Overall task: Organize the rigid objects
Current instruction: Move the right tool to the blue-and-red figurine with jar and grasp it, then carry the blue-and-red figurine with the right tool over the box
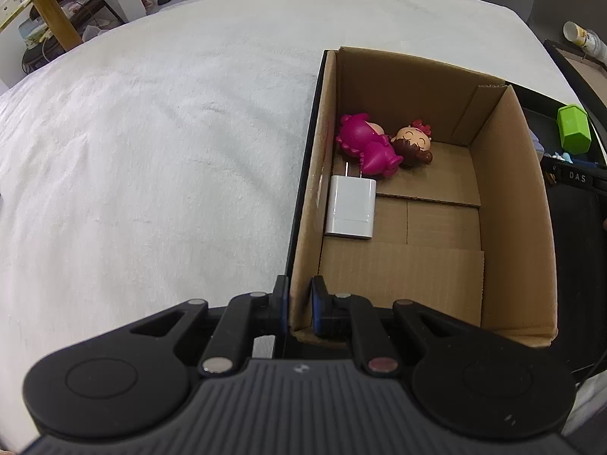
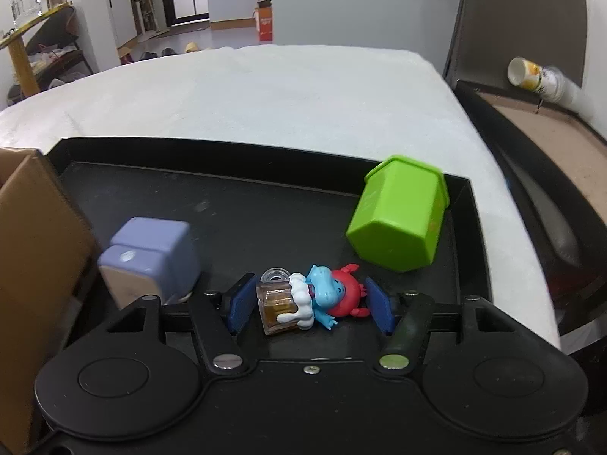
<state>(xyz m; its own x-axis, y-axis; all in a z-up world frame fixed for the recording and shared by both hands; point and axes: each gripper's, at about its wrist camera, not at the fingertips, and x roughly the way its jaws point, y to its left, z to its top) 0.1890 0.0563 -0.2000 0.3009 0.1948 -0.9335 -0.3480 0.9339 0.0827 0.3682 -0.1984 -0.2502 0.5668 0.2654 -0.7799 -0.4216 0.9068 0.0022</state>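
My left gripper (image 1: 299, 305) is shut on the near left wall of the cardboard box (image 1: 512, 197), one finger outside and one inside. In the box lie a white charger (image 1: 351, 206), a magenta figurine (image 1: 364, 144) and a brown-haired doll figurine (image 1: 413, 146). My right gripper (image 2: 309, 299) is open around a blue and red toy figure with a small clear bottle (image 2: 307, 297), which lies on the black tray (image 2: 227, 204) between the fingers. A green hexagonal cup (image 2: 398, 214) lies on its side at the tray's right. A lilac block (image 2: 151, 261) stands at the left.
The tray and box rest on a white cloth-covered table (image 1: 151, 132). A dark chair (image 2: 531, 38) and a paper cup (image 2: 538, 77) stand to the right. Shelves and shoes lie beyond the table's far edge.
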